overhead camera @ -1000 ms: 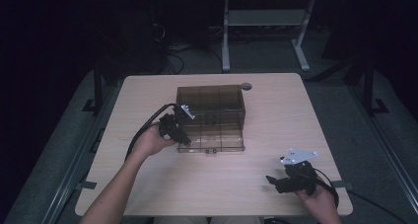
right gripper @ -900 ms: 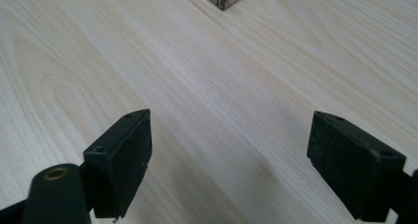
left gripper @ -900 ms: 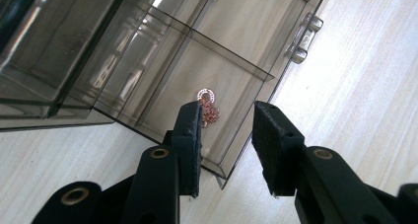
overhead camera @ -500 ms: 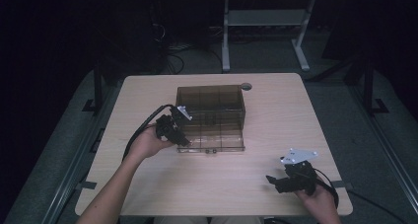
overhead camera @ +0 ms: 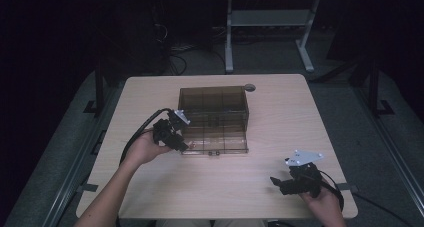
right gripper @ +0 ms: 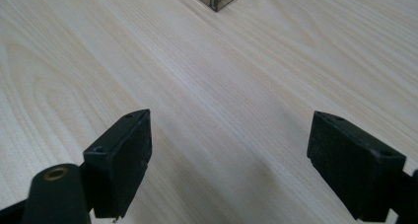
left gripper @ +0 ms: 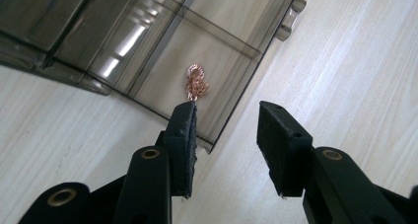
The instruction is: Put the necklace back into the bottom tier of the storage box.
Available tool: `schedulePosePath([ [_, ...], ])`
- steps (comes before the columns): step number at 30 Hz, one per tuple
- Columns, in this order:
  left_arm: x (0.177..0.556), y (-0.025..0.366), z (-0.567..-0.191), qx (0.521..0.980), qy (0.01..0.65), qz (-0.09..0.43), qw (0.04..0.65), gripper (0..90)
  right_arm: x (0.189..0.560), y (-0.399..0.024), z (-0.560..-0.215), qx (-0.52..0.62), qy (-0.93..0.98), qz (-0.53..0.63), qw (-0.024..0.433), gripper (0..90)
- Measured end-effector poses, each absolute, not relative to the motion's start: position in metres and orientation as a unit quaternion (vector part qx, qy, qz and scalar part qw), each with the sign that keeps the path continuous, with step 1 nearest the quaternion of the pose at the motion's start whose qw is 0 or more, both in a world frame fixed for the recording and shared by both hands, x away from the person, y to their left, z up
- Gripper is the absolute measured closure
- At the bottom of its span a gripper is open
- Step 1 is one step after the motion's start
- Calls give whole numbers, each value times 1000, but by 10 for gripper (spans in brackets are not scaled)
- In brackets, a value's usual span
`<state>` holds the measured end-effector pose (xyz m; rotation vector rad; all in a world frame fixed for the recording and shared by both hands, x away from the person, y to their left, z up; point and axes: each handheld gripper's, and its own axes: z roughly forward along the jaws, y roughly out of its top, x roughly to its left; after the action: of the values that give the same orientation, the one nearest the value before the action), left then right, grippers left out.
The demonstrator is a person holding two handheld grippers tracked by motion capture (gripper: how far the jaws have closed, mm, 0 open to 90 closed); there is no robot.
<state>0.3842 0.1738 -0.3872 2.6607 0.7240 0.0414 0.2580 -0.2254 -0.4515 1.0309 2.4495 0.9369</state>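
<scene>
My left gripper (left gripper: 224, 130) hangs over the front left corner of the smoke-tinted compartment box (overhead camera: 215, 118), which sits at the middle of the table (overhead camera: 150, 187), toward its far edge. Its jaws have just been opening and now stand about half apart with nothing between the pads. The small copper-coloured chain (left gripper: 196, 82) lies inside the corner compartment, so I judge the drop done; withdrawing is left. My right gripper (right gripper: 229, 160) rests wide open and empty near the table's front right corner.
</scene>
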Motion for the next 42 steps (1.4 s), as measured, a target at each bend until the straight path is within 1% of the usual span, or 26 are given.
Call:
schedulePosePath([
  [42,355,197,-386,942,258,30,210,548,259,-227,-451,363,856,329,167,166],
])
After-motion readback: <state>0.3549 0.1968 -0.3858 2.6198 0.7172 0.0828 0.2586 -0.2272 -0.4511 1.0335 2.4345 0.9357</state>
